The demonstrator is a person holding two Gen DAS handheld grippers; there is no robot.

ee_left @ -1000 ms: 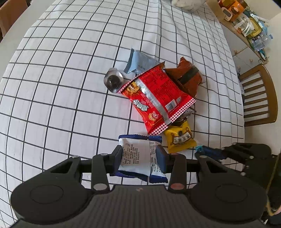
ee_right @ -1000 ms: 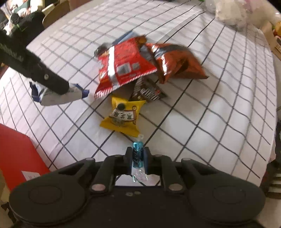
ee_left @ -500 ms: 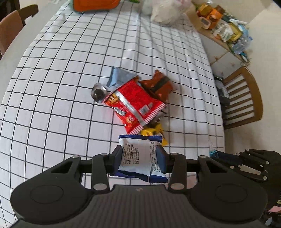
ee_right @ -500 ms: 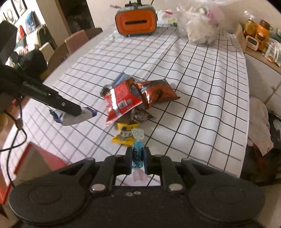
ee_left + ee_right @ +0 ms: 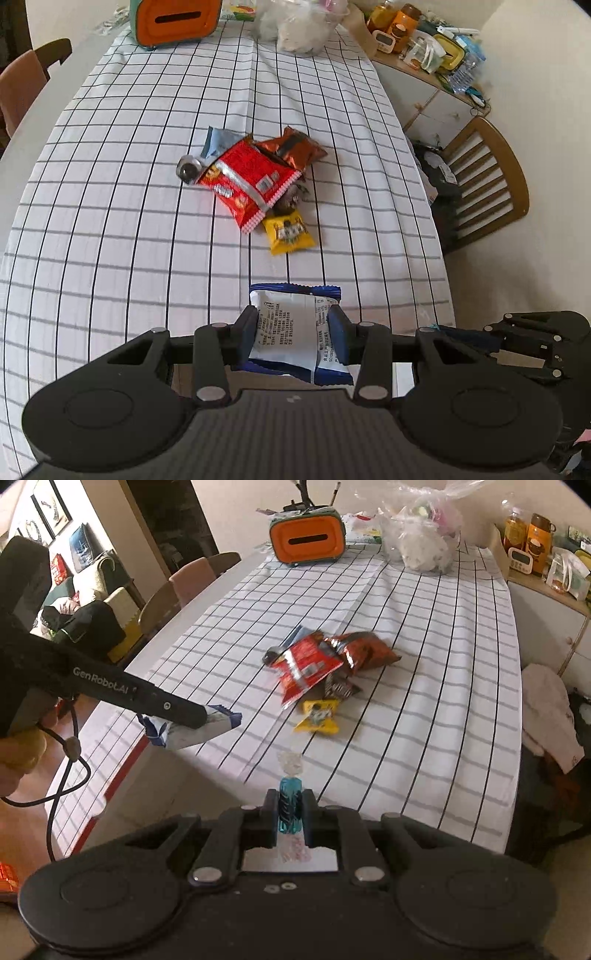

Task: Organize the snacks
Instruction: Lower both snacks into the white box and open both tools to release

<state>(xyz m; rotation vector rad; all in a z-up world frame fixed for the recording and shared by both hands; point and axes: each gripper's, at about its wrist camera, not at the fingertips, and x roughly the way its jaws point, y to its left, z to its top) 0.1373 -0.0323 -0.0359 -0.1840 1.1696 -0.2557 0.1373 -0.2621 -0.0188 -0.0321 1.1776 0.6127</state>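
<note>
My left gripper (image 5: 293, 325) is shut on a white and blue snack packet (image 5: 291, 332), held in the air over the table's near edge; the same packet (image 5: 199, 727) shows at the left of the right wrist view. My right gripper (image 5: 290, 808) is shut on a small blue wrapped candy (image 5: 290, 805), also lifted off the table. On the checked tablecloth (image 5: 129, 221) lies a pile: a red chip bag (image 5: 247, 181), a brown bag (image 5: 295, 149), a yellow packet (image 5: 290, 234), a grey-blue packet (image 5: 218, 142) and a small round silver pack (image 5: 189, 170).
An orange box (image 5: 306, 541) and a clear plastic bag (image 5: 424, 542) stand at the table's far end. A wooden chair (image 5: 484, 184) is at the right side, more chairs (image 5: 192, 579) at the left. A cluttered sideboard (image 5: 424, 40) is far right. A red-edged thing (image 5: 122, 764) lies below the table's near corner.
Both grippers have risen and pulled back from the snack pile, each keeping its hold. The pile now looks smaller and farther, and the table's far end has come into view.
</note>
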